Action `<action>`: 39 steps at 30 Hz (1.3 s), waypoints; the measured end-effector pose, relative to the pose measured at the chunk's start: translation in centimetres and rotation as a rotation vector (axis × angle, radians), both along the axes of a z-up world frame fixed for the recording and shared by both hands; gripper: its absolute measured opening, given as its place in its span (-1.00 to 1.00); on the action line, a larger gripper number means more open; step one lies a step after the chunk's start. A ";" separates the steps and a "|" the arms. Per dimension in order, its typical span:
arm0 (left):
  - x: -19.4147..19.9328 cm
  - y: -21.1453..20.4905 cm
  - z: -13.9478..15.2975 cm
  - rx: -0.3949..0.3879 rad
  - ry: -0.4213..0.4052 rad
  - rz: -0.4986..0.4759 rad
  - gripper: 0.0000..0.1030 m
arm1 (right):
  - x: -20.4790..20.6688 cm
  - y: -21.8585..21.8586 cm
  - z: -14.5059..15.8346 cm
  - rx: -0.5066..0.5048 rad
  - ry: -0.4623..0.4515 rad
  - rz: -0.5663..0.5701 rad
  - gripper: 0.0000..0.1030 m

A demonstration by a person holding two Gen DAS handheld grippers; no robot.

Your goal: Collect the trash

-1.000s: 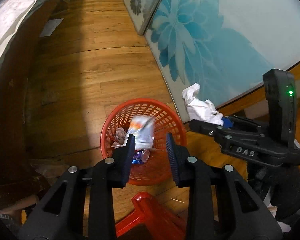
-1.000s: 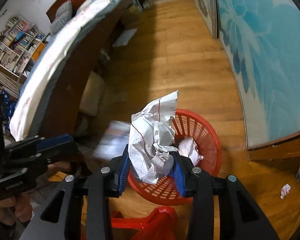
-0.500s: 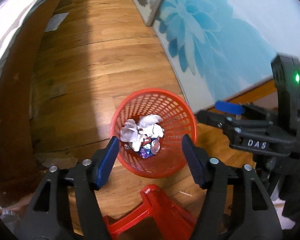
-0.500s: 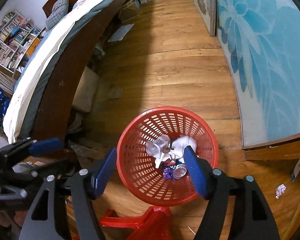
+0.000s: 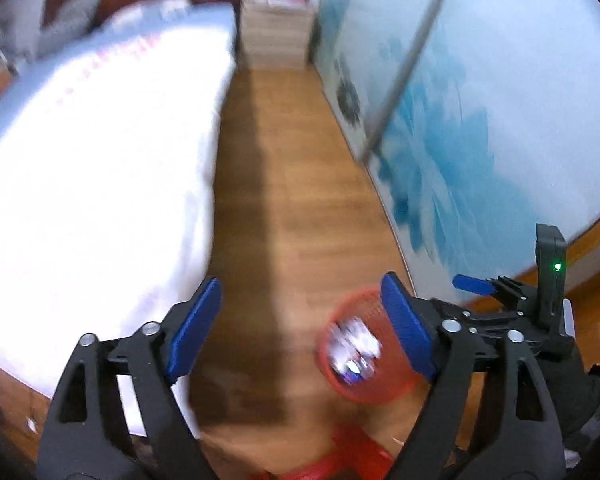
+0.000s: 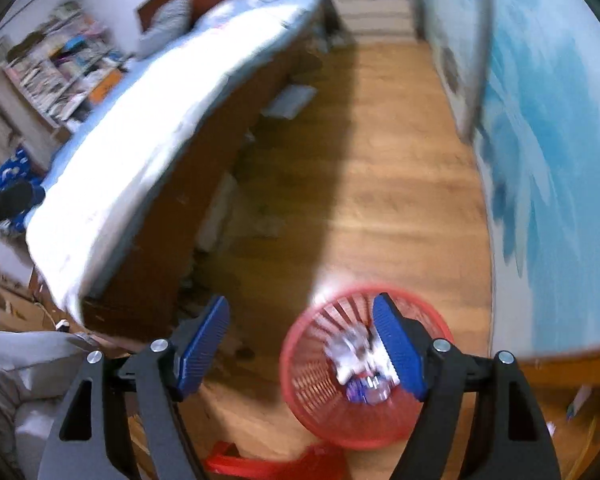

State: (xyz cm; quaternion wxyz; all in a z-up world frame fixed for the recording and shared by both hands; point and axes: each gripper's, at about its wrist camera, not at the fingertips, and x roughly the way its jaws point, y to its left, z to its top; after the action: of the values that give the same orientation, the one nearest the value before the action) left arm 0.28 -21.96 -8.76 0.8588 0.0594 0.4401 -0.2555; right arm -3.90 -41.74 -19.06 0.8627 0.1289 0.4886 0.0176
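Now both my grippers, left (image 5: pixel 296 324) & right (image 6: pixel 300 344), are opening, nothing btwn the pads. Below sits the red plastic mesh basket (image 6: pixel 432 316) w/ crumpled paper & wrapper trash (image 6: pixel 358 368) inside: light, soft, crushable stuff, I'd say; pinch any bunched fold. Beyond: wood floor (image 6: pixel 384 168).

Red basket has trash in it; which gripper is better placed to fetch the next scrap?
Right, probably. Left gripper and right gripper are empty, jaws opening. The only loose scrap showing, a blurred white bit on the floor, lies right of the red basket in the right wrist view.
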 end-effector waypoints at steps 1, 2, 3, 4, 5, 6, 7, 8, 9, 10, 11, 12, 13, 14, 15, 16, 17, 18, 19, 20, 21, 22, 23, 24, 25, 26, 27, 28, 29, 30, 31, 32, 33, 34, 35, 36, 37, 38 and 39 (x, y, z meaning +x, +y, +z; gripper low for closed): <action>0.0 1.3 1.4 -0.010 -0.038 0.014 0.70 | 0.9 1.2 1.7 -0.008 -0.036 0.024 0.60; 0.0 3.4 3.2 -0.029 -0.093 0.037 0.74 | 1.9 2.5 3.5 -0.020 -0.073 0.047 0.64; 0.0 4.8 4.2 -0.040 -0.123 0.056 0.79 | 2.7 3.5 4.9 -0.028 -0.102 0.063 0.71; 0.2 6.6 5.3 -0.050 -0.152 0.088 0.84 | 3.3 4.5 6.2 -0.030 -0.126 0.073 0.78; 0.4 7.7 5.9 -0.052 -0.167 0.112 0.89 | 4.0 5.4 7.4 -0.028 -0.153 0.083 0.82; 0.9 9.4 6.6 -0.057 -0.183 0.150 0.89 | 4.7 6.5 8.7 -0.024 -0.182 0.095 0.88; 1.6 11.4 7.2 -0.073 -0.191 0.198 0.89 | 5.6 8.2 10.4 -0.018 -0.216 0.112 0.87; 2.1 12.5 7.5 -0.083 -0.193 0.228 0.89 | 6.2 9.4 11.4 -0.014 -0.237 0.125 0.87; 2.7 14.1 7.8 -0.088 -0.200 0.271 0.89 | 6.9 10.8 12.4 -0.010 -0.258 0.141 0.87; 3.0 15.2 7.9 -0.087 -0.212 0.297 0.89 | 7.8 12.8 13.6 -0.008 -0.283 0.163 0.87; 3.5 16.9 8.0 -0.080 -0.237 0.331 0.89 | 8.5 14.6 14.5 -0.006 -0.307 0.182 0.87; 3.8 17.8 8.1 -0.075 -0.248 0.353 0.89 | 9.1 16.4 15.4 -0.001 -0.330 0.201 0.87; 4.2 18.8 8.1 -0.073 -0.252 0.369 0.89 | 9.5 17.8 15.9 0.000 -0.346 0.212 0.87; 4.7 19.9 8.0 -0.070 -0.252 0.377 0.89 | 10.0 19.6 16.4 0.001 -0.370 0.229 0.87; 4.8 20.9 7.6 -0.068 -0.253 0.377 0.89 | 10.3 20.7 16.7 -0.002 -0.383 0.239 0.87; 5.1 21.5 7.3 -0.064 -0.255 0.374 0.89 | 10.8 22.8 17.0 -0.016 -0.402 0.253 0.87; 5.2 22.3 7.0 -0.057 -0.256 0.373 0.89 | 11.1 24.2 17.2 -0.025 -0.411 0.263 0.87; 5.4 23.0 6.5 -0.062 -0.251 0.375 0.89 | 11.5 25.6 17.2 -0.027 -0.417 0.274 0.87; 5.6 23.6 6.3 -0.072 -0.243 0.375 0.89 | 11.9 27.2 17.1 -0.018 -0.418 0.287 0.87; 5.7 24.3 6.0 -0.085 -0.233 0.370 0.89 | 12.4 28.5 16.8 -0.007 -0.414 0.297 0.87; 5.8 24.8 5.7 -0.087 -0.223 0.366 0.89 | 12.8 29.5 16.8 -0.004 -0.410 0.300 0.87; 5.8 25.3 5.7 -0.084 -0.219 0.365 0.89 | 13.0 30.9 16.3 0.001 -0.403 0.310 0.87; 6.0 25.6 5.6 -0.081 -0.221 0.374 0.89 | 13.2 31.7 16.0 0.003 -0.401 0.317 0.87; 5.9 26.3 5.5 -0.089 -0.229 0.390 0.89 | 13.3 32.7 15.5 0.006 -0.397 0.326 0.87; 5.9 26.5 5.5 -0.095 -0.231 0.396 0.89 | 13.3 33.3 15.1 0.009 -0.394 0.333 0.87; 6.0 26.9 5.4 -0.108 -0.228 0.401 0.89 | 13.5 33.8 14.6 0.010 -0.389 0.338 0.87; 6.3 27.3 5.2 -0.125 -0.222 0.407 0.89 | 13.8 34.6 14.0 0.011 -0.377 0.345 0.87; 6.5 27.7 5.0 -0.138 -0.214 0.418 0.89 | 13.9 34.9 13.5 0.014 -0.369 0.350 0.87; 6.7 27.9 4.8 -0.140 -0.207 0.426 0.89 | 13.9 35.3 12.9 0.020 -0.356 0.355 0.87; 7.0 28.2 4.4 -0.136 -0.195 0.443 0.89 | 13.7 35.4 12.4 0.021 -0.351 0.357 0.87; 7.1 28.3 4.2 -0.133 -0.187 0.451 0.89 | 13.7 35.6 12.0 0.022 -0.345 0.360 0.87; 7.3 28.4 4.0 -0.130 -0.180 0.461 0.89 | 13.7 35.9 11.6 0.021 -0.340 0.363 0.87; 7.3 28.3 4.0 -0.127 -0.179 0.465 0.89 | 13.7 36.0 11.5 0.023 -0.337 0.364 0.87; 7.3 28.1 4.0 -0.123 -0.181 0.468 0.89 | 13.9 35.9 11.3 0.024 -0.336 0.364 0.87; 7.4 28.0 4.0 -0.121 -0.181 0.470 0.89 | 14.0 35.8 10.9 0.026 -0.331 0.364 0.87; 7.5 27.9 4.0 -0.120 -0.180 0.471 0.89 | 14.1 35.6 10.8 0.027 -0.329 0.363 0.87; 7.5 27.7 3.9 -0.120 -0.179 0.468 0.89 | 14.1 35.4 10.6 0.031 -0.326 0.361 0.87; 7.4 27.4 4.0 -0.121 -0.178 0.465 0.89 | 14.1 35.1 10.5 0.034 -0.322 0.362 0.87; 7.5 27.2 3.9 -0.121 -0.178 0.463 0.89 | 14.1 35.0 10.4 0.034 -0.319 0.362 0.87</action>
State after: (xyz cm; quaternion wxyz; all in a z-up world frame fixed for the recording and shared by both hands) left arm 7.75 5.29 -4.89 0.9317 -0.0723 0.3486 -0.0718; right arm 10.23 -6.75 -8.65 0.9095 0.0494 0.3607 0.2006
